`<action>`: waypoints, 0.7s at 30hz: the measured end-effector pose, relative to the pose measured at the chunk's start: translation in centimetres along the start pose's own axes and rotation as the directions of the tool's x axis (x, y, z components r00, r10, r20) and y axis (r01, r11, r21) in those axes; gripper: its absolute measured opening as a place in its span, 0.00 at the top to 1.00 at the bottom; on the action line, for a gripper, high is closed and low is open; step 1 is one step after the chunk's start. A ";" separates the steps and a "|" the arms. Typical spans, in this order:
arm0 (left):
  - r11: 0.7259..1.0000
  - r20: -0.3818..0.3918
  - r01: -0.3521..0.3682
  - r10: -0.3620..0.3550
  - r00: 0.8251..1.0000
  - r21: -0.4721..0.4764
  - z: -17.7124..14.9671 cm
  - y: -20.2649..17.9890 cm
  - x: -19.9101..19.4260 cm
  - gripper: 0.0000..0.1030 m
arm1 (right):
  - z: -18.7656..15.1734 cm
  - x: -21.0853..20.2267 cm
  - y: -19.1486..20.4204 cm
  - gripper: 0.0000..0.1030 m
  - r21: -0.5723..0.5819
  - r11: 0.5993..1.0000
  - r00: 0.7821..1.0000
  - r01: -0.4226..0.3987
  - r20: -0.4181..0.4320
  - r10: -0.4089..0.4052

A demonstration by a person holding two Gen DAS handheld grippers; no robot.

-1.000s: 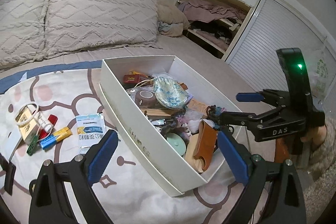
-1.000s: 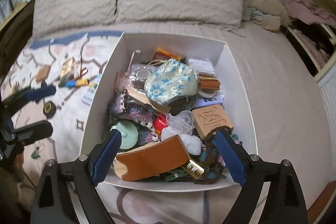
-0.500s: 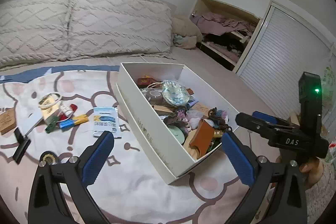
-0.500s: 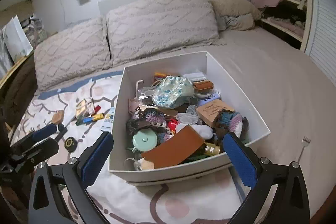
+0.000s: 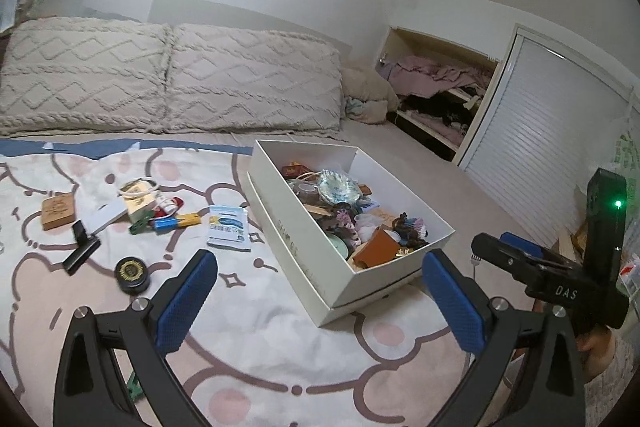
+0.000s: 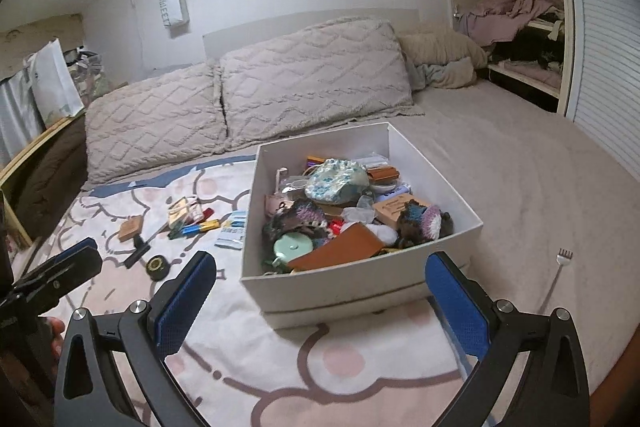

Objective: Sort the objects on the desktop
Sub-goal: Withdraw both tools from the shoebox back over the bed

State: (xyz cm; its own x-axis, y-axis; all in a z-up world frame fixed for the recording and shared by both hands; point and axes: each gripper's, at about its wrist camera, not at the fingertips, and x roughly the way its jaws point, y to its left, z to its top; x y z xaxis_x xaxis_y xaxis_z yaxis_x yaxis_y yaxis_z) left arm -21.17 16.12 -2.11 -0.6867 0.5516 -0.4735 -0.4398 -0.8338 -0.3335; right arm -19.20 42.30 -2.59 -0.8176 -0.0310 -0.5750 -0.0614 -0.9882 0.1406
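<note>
A box (image 5: 304, 251) full of small things lies on the bed (image 6: 520, 163) ahead of both tongs. Left of it, ahead of the left tongs (image 5: 320, 303), lie a packet (image 5: 228, 227), a round tin (image 5: 132, 273), a clip (image 5: 82, 247) and a wooden block (image 5: 59, 213). Pillows (image 5: 168, 83) lie behind. A small fork (image 6: 558, 273) lies right of the box.

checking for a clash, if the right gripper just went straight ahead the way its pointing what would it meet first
Most likely the near wall of the white box, which sits between the open fingers of the right gripper and ahead of them. Nothing shows in between, though depth is hard to judge through the fisheye.
</note>
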 end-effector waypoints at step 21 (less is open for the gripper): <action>0.993 0.083 -0.114 0.115 0.990 -0.020 -1.9 0.3 -7.6 0.00 | -2.0 -5.1 3.5 0.00 -0.047 0.998 0.998 -0.030 0.060 0.033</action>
State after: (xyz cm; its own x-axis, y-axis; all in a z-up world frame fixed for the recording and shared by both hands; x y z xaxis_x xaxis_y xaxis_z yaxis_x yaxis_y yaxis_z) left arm -15.00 11.70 -0.17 -0.7784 0.4484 -0.4393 -0.3470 -0.8906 -0.2941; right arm -14.05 38.72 -0.77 -0.8520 -0.0543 -0.5207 -0.0100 -0.9928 0.1198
